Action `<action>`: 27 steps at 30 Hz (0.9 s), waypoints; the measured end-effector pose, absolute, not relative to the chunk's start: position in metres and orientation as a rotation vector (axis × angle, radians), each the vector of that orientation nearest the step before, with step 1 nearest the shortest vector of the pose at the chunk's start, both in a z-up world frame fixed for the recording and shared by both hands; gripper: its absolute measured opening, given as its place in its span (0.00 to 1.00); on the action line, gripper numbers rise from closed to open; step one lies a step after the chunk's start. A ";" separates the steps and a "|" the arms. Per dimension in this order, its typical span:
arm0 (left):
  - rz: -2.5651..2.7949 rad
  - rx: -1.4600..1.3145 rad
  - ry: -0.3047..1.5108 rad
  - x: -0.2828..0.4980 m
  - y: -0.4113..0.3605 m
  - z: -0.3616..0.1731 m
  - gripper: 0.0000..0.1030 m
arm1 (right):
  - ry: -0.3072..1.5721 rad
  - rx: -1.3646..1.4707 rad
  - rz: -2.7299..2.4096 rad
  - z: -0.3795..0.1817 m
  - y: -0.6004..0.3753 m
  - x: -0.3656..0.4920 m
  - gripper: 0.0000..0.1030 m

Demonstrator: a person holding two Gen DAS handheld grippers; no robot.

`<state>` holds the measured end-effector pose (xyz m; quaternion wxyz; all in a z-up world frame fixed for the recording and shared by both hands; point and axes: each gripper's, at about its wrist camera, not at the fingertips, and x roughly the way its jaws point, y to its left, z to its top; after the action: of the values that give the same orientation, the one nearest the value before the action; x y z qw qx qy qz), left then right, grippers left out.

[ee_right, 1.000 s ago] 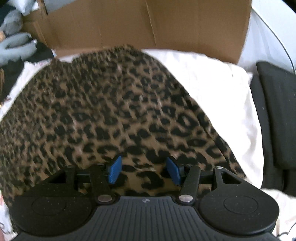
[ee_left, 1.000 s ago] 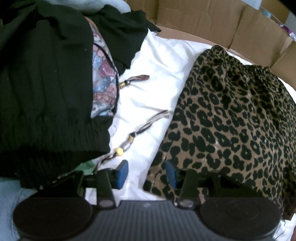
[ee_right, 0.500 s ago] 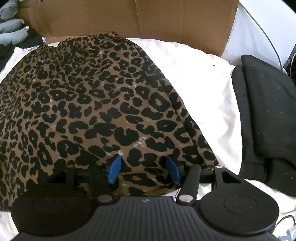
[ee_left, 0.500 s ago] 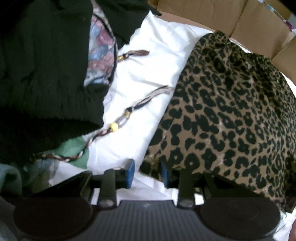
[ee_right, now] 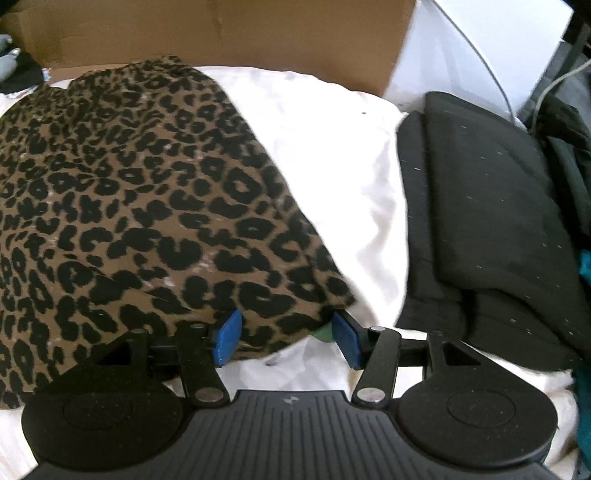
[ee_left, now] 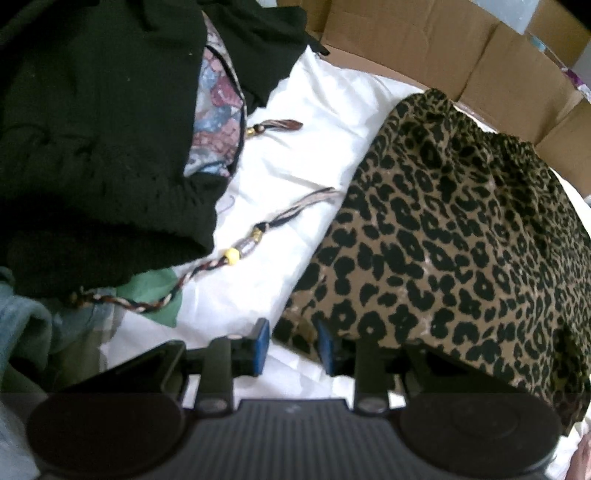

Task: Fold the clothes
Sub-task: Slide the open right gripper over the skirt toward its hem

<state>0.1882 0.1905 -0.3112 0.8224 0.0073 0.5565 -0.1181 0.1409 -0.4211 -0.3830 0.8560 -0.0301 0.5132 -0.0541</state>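
Note:
A leopard-print garment [ee_left: 443,240] lies spread on a white sheet [ee_left: 303,147]. My left gripper [ee_left: 291,345] points steeply down at its near left corner. The jaws are closing, with the corner's edge between the blue pads [ee_left: 260,345], and a strip of white sheet still shows beside the left pad. In the right wrist view the garment [ee_right: 147,203] fills the left half. My right gripper [ee_right: 286,338] stands open over its near right corner, with the hem lying between the pads without being pressed.
A heap of black clothes [ee_left: 92,147] with a patterned fabric [ee_left: 218,122] and a beaded braided cord [ee_left: 236,254] lies left of the garment. A folded black garment [ee_right: 480,221] sits to its right. Cardboard walls [ee_right: 221,33] stand behind.
The left jaws have narrowed around the garment's near left corner. My right gripper has slid right along the near hem to the right corner, bringing the folded black garment further into view.

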 end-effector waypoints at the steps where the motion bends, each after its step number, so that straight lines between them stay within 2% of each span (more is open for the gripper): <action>1: -0.249 0.011 1.187 0.188 0.191 -0.313 0.29 | 1.080 -0.062 -0.122 -0.382 -0.423 0.140 0.58; 9: -0.244 -0.072 1.166 0.190 0.200 -0.320 0.29 | 1.082 0.018 -0.154 -0.370 -0.434 0.126 0.58; 17: -0.254 0.007 1.132 0.189 0.191 -0.327 0.28 | 1.028 0.047 -0.069 -0.340 -0.410 0.118 0.58; 20: -0.269 -0.007 1.138 0.187 0.195 -0.328 0.22 | 1.025 0.086 -0.014 -0.332 -0.394 0.118 0.58; 22: -0.300 0.004 1.147 0.186 0.196 -0.327 0.11 | 1.035 0.121 0.023 -0.330 -0.381 0.118 0.58; 27: -0.304 0.019 1.119 0.177 0.196 -0.316 0.06 | 1.086 0.120 0.133 -0.343 -0.341 0.110 0.58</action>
<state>0.1774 0.1962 -0.3160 0.8365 0.0087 0.5287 -0.1437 0.1099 -0.3413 -0.3427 0.8523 0.0572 0.5160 0.0632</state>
